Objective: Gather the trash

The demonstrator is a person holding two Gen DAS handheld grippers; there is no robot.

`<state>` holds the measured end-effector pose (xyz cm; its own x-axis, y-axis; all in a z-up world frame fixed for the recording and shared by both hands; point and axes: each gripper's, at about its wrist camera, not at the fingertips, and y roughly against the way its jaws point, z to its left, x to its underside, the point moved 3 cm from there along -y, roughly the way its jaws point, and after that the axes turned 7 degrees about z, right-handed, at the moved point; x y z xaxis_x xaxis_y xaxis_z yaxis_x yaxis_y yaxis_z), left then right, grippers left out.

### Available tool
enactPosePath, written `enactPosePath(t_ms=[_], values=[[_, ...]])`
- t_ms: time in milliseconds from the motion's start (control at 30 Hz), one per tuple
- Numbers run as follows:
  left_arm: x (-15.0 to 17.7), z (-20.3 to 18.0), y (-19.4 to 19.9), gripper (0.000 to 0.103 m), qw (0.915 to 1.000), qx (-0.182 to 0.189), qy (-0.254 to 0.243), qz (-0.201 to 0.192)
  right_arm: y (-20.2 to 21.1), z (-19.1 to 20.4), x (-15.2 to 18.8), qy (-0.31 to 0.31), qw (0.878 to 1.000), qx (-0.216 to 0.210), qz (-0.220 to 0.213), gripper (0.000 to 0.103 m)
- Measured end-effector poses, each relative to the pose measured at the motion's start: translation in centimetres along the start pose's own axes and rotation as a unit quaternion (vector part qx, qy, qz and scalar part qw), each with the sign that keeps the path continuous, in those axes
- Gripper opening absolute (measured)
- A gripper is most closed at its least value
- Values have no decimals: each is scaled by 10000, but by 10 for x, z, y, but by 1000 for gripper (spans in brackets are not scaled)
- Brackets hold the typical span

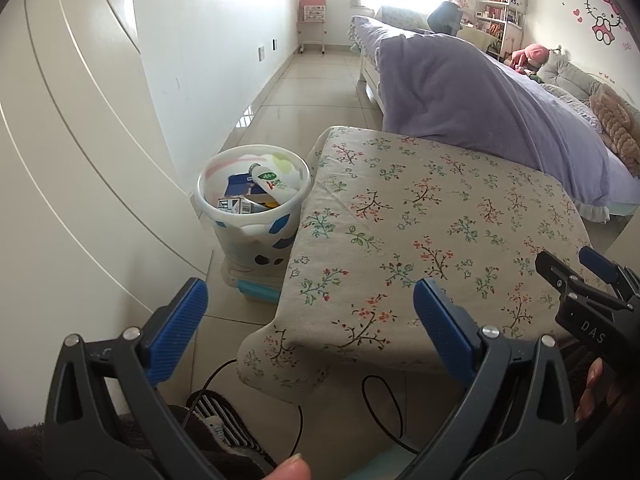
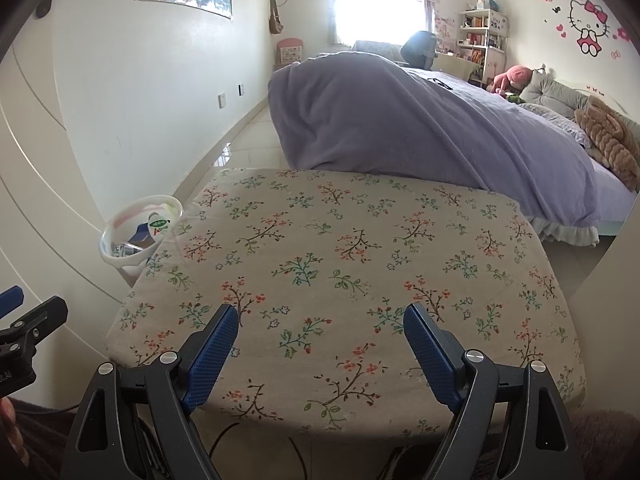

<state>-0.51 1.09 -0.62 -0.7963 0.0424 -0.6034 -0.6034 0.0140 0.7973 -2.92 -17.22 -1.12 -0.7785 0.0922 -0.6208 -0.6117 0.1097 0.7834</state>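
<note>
Your left gripper (image 1: pixel 310 312) is spread wide with nothing between its fingers, and so is your right gripper (image 2: pixel 320 334), which hangs over the bare flowered cloth (image 2: pixel 340 248). The trash bin (image 1: pixel 252 204), holding a bottle (image 1: pixel 276 184) and cartons, stands on the floor ahead of your left fingers, beside the table's left edge.

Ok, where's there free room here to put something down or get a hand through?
The whole floral tabletop is bare, from the bin side across to the purple blanket. The tiled aisle between wall and bed is open. The bin holds cartons and a bottle, crowded.
</note>
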Motion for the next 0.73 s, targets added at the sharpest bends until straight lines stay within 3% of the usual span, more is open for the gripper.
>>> enactPosePath(t_ms=[733], values=[[1,2,-2,102,9999,-142,17,-17,1,2,0,12,10000,-40,-11,86]])
